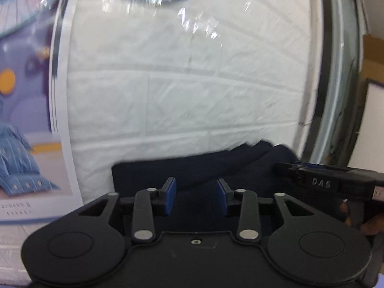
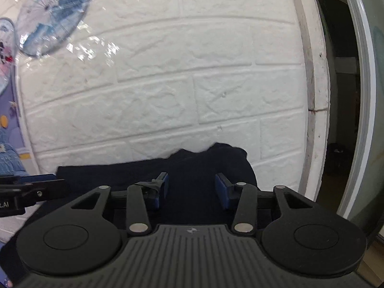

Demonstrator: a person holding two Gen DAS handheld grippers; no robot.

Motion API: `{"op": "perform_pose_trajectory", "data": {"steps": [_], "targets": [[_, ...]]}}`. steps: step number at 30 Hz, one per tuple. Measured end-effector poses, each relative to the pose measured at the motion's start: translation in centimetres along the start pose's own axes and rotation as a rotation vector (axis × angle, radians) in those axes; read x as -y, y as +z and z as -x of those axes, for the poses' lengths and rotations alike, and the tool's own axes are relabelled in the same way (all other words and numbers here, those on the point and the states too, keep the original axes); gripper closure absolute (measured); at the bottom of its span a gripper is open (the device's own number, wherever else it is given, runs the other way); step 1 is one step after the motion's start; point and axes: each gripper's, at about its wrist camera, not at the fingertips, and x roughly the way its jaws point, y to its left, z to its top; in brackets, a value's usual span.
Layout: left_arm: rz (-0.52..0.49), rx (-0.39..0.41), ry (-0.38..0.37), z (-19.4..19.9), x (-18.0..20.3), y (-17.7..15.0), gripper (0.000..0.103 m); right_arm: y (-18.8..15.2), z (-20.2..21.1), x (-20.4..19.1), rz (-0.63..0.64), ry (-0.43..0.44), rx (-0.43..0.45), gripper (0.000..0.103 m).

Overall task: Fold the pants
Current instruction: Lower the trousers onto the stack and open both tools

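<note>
Dark navy pants (image 1: pixel 192 165) lie bunched on the surface at the foot of the white brick-pattern wall. A raised hump of cloth (image 2: pixel 216 156) sits at their right end. My left gripper (image 1: pixel 196 195) hovers over the pants' middle, its blue pads apart with only cloth visible beneath them, so it is open. My right gripper (image 2: pixel 191 189) stands open over the right part of the pants, just short of the hump. Each tool shows in the other's view: the right gripper (image 1: pixel 285 168) at the right edge, the left gripper (image 2: pixel 55 183) at the left edge.
The white brick-pattern wall (image 2: pixel 180 84) rises right behind the pants. A purple and blue poster (image 1: pixel 26 96) hangs at the left, with shiny plastic-wrapped pictures (image 2: pixel 52 16) above. A grey door frame (image 2: pixel 360 96) and a dark doorway (image 2: pixel 340 132) are on the right.
</note>
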Motion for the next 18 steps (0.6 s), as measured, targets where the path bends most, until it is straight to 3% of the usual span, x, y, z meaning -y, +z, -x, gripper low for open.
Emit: {"op": "perform_pose_trajectory", "data": {"steps": [1, 3, 5, 8, 9, 10, 11, 12, 13, 15, 18], "targets": [[0.019, -0.031, -0.001, -1.2, -0.5, -0.5, 0.072, -0.6, -1.0, 1.0, -0.033, -0.011, -0.04, 0.032], [0.055, -0.077, -0.022, -3.2, -1.5, -1.4, 0.075, -1.7, -1.9, 2.5, -0.095, -0.01, -0.021, 0.036], [0.018, -0.075, 0.004, -4.0, -1.3, -1.9, 0.074, -2.3, -2.4, 3.4, -0.14, -0.023, 0.001, 0.053], [-0.021, -0.069, 0.037, -4.0, -0.6, -2.1, 0.071, -2.4, -2.6, 3.5, -0.153, -0.033, 0.018, 0.057], [-0.019, -0.069, 0.041, -3.7, -0.6, -2.0, 0.07, -2.4, -2.4, 3.2, -0.143, -0.034, 0.026, 0.054], [-0.009, -0.069, 0.04, -3.2, -0.6, -1.8, 0.059, -2.6, -1.6, 3.0, -0.129, -0.025, 0.039, 0.045], [0.007, -0.07, 0.03, -2.4, -0.8, -1.6, 0.035, -2.5, -0.6, 2.7, -0.113, -0.006, 0.054, 0.017], [0.024, -0.063, 0.019, -1.1, -0.9, -1.2, 0.02, -2.4, 0.7, 2.5, -0.1, 0.007, 0.072, 0.0], [0.04, -0.043, 0.015, 0.3, -0.8, -0.8, 0.0, -2.2, 2.3, 2.1, -0.093, 0.009, 0.099, 0.0], [0.058, 0.021, 0.005, 4.0, -0.6, -0.2, 0.0, -1.8, 5.8, 1.6, -0.079, 0.01, 0.128, 0.0], [0.041, 0.063, -0.003, 9.6, 0.4, 0.1, 0.0, -2.1, 11.0, 0.7, -0.039, 0.004, 0.1, 0.0]]}}
